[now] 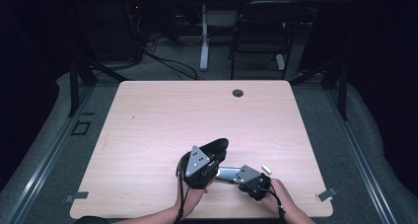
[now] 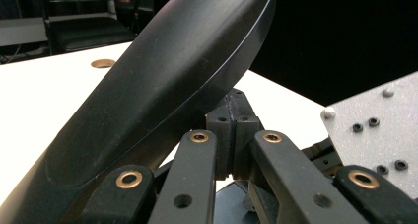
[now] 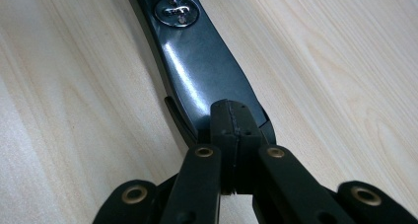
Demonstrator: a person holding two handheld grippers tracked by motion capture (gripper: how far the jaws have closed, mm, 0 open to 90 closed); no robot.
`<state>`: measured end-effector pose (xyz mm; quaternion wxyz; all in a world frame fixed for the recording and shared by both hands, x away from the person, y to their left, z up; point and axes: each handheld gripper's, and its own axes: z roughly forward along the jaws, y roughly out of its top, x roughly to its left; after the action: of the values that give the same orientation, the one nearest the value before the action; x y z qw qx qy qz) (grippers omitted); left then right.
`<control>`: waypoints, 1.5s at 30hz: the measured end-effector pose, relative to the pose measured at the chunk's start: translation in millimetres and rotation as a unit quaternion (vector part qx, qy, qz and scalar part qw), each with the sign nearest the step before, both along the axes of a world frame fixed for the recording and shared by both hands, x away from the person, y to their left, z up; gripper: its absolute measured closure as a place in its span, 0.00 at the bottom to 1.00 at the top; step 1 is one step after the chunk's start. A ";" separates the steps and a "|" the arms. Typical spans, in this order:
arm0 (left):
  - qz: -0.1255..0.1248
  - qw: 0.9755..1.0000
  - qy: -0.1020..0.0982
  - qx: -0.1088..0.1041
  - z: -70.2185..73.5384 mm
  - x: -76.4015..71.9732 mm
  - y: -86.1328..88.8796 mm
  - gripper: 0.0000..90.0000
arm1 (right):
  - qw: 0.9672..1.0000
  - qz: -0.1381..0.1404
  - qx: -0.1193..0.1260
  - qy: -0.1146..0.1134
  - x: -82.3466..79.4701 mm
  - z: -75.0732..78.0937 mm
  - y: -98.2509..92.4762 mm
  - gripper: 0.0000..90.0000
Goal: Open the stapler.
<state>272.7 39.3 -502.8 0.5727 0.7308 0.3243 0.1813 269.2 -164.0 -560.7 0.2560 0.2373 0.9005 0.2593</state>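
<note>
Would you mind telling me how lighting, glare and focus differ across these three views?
High view: the table is evenly lit and the room around it dark. Left gripper view: the tabletop washes out to white, and the black curved piece looks soft up close. Right gripper view: sharp wood grain, with a bright glare streak on the glossy dark handle.

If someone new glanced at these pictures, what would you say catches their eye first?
Most striking is the long black curved handle, raised off the table near its front edge, with the left gripper shut beside it. Just right of it, the right gripper is shut on the end of a dark metal piece with a shiny rivet, lying flat on the wood. A small white object lies close by.
</note>
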 end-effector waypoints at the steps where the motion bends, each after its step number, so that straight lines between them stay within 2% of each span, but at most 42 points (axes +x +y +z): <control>1: 0.001 1.000 -0.001 -0.001 0.9 -0.1 1.3 1.00 | 1.000 0.000 0.001 0.003 0.1 0.0 -0.1 1.00; 22: 0.006 1.000 0.004 -0.010 16.4 4.1 22.8 1.00 | 1.000 -0.002 0.005 0.004 0.1 0.2 -1.0 1.00; 27: 0.005 1.000 -0.025 -0.005 25.2 1.8 25.2 1.00 | 1.000 -0.001 0.007 0.005 0.2 -0.2 -0.9 1.00; 35: 0.012 1.000 -0.027 -0.004 28.2 1.9 29.0 1.00 | 1.000 -0.001 0.009 0.006 0.3 -0.1 -1.1 1.00; 36: 0.014 1.000 -0.026 -0.007 28.6 1.9 29.7 1.00 | 1.000 -0.001 0.015 0.007 0.4 -1.0 -1.0 1.00; 37: 0.014 1.000 -0.027 -0.005 29.0 2.2 30.6 1.00 | 1.000 -0.001 0.009 0.006 0.3 -0.1 -1.1 1.00; 39: 0.020 0.999 -0.028 -0.007 29.9 2.4 32.4 1.00 | 1.000 -0.001 0.015 0.007 0.5 -0.9 -1.0 1.00; 40: 0.021 0.999 -0.028 -0.009 30.3 2.9 33.7 1.00 | 1.000 0.000 0.009 0.006 0.4 -0.1 -1.2 1.00; 45: 0.028 0.999 -0.029 -0.011 32.5 4.0 39.8 1.00 | 1.000 -0.001 0.008 0.006 0.0 0.0 -0.5 1.00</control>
<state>276.8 79.2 -470.2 0.5847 0.7096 0.3298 0.2141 269.2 -164.5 -560.7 0.2491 0.2417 0.8998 0.2646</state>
